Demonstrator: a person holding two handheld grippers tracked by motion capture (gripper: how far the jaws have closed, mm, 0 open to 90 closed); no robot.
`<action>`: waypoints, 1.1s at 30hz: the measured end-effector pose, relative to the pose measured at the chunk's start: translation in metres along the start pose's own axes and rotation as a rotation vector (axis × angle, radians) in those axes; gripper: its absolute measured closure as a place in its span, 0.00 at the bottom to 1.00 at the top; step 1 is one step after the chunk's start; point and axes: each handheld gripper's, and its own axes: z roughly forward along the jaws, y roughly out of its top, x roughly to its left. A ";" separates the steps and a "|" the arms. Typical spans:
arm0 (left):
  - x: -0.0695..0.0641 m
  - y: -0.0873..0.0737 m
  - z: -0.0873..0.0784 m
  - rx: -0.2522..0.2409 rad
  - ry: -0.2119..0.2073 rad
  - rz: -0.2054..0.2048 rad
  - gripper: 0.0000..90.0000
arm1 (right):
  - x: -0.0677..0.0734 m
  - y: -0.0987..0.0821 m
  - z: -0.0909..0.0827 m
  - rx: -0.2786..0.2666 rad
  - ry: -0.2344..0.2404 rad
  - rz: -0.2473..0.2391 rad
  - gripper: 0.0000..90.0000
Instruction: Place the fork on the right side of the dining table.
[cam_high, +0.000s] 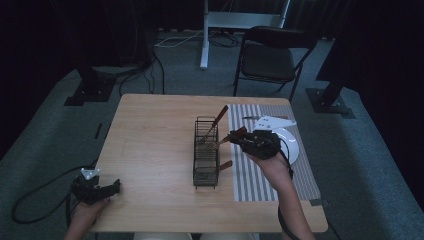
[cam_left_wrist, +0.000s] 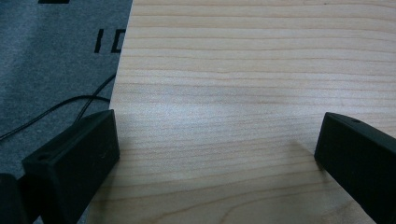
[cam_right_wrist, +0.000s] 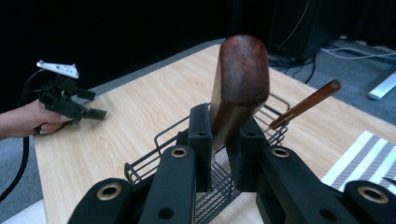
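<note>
A: Above the wire caddy (cam_high: 206, 152), in the high view, the right gripper (cam_high: 239, 136) carries a wooden-handled fork (cam_high: 220, 143), tines aimed toward the caddy's middle. I'd call this the carry-over step: cutlery going from the striped mat (cam_high: 270, 175) into the caddy.

B: And the left gripper (cam_high: 116, 186)?

A: Parked at the worktop (cam_high: 155, 130) corner well left of the caddy, near the person's edge. Two other wooden handles stand in the caddy, one leaning out of the far compartment (cam_high: 219, 116), one poking from the near end (cam_high: 225, 165). A white plate (cam_high: 292, 142) sits on the mat, right of the caddy.

B: Left gripper view?

A: Its jaws stand wide apart over bare worktop (cam_left_wrist: 243, 93), nothing between them; the worktop edge and floor cable run just beside the left jaw.

B: Right gripper view?

A: Here the right gripper (cam_right_wrist: 223, 140) is clamped tight on the fork's wooden handle (cam_right_wrist: 239, 84), which rises upright between the jaws, with the caddy (cam_right_wrist: 187, 154) directly beyond and below. Another handle (cam_right_wrist: 306, 103) slants up from the caddy's far end.

B: So the next move?

A: Tilt tines down and lower into a free compartment, I'd judge, keeping off that slanting handle and the wire rim. Open worktop left of the caddy gives plenty of room; the plate side is tighter.
</note>
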 end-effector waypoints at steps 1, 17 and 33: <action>0.000 0.000 0.000 0.000 0.000 0.000 0.00 | 0.000 0.001 -0.003 -0.006 -0.003 -0.002 0.90; 0.000 0.000 0.000 0.000 0.000 0.000 0.00 | -0.010 -0.010 -0.045 -0.028 -0.087 0.026 0.90; 0.000 0.000 0.000 -0.001 0.000 -0.002 0.00 | -0.033 -0.072 -0.073 -0.010 -0.163 0.154 0.90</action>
